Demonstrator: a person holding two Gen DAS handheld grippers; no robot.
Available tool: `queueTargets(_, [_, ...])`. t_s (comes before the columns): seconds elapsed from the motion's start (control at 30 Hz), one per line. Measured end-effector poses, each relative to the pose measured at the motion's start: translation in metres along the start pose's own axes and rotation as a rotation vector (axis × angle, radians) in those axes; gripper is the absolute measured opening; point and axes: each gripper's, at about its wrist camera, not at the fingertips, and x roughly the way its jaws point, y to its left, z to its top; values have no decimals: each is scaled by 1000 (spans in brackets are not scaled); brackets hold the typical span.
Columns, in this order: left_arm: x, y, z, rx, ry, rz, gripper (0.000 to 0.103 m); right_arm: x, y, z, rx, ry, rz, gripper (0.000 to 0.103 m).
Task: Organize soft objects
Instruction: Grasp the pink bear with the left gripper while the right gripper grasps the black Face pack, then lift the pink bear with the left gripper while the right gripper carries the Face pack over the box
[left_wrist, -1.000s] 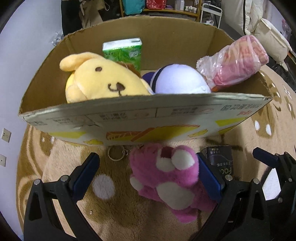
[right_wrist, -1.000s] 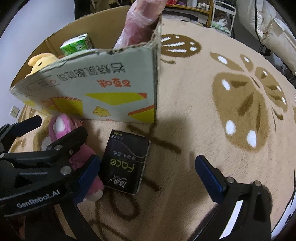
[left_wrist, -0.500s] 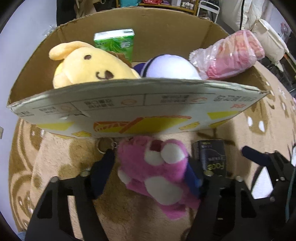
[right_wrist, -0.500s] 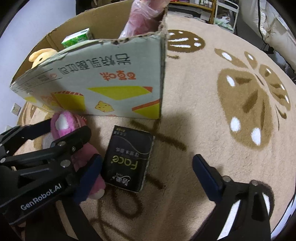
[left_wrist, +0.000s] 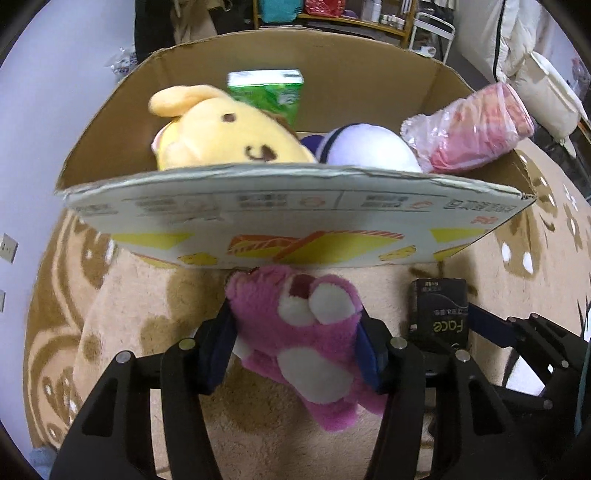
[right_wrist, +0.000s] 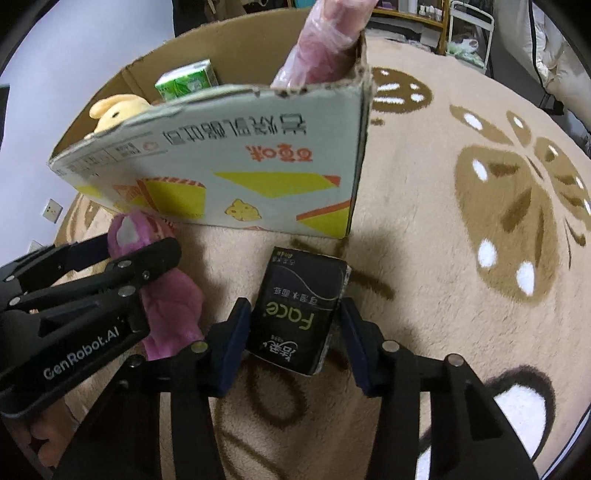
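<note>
A pink plush bear (left_wrist: 306, 332) lies on the rug in front of a cardboard box (left_wrist: 295, 221). My left gripper (left_wrist: 295, 347) is shut on the bear, its blue pads pressing both sides. The bear also shows in the right wrist view (right_wrist: 166, 295). A black tissue pack (right_wrist: 299, 306) lies on the rug to the right of the bear; it also shows in the left wrist view (left_wrist: 439, 310). My right gripper (right_wrist: 295, 328) is closed around the pack, pads against its two long sides. The box (right_wrist: 229, 162) stands just beyond both.
The box holds a yellow plush dog (left_wrist: 225, 133), a green tissue pack (left_wrist: 269, 92), a white-and-purple plush (left_wrist: 365, 147) and a pink bundle in plastic (left_wrist: 469, 129). Beige patterned rug (right_wrist: 480, 221) spreads to the right. Shelves and furniture stand behind.
Both grippers moved forward and closed: the left onto the pink bear, the right onto the black tissue pack. Both were wide open a second ago.
</note>
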Motion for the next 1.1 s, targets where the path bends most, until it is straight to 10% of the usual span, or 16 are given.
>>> queueTargets(0.2, [-14, 3, -6, -7, -38, 49, 56, -15, -1, -2, -10, -57, 12, 25])
queueTargets(1.1, [-109, 45, -31, -99, -340, 240, 55, -122, 14, -3, -41, -374, -43, 20])
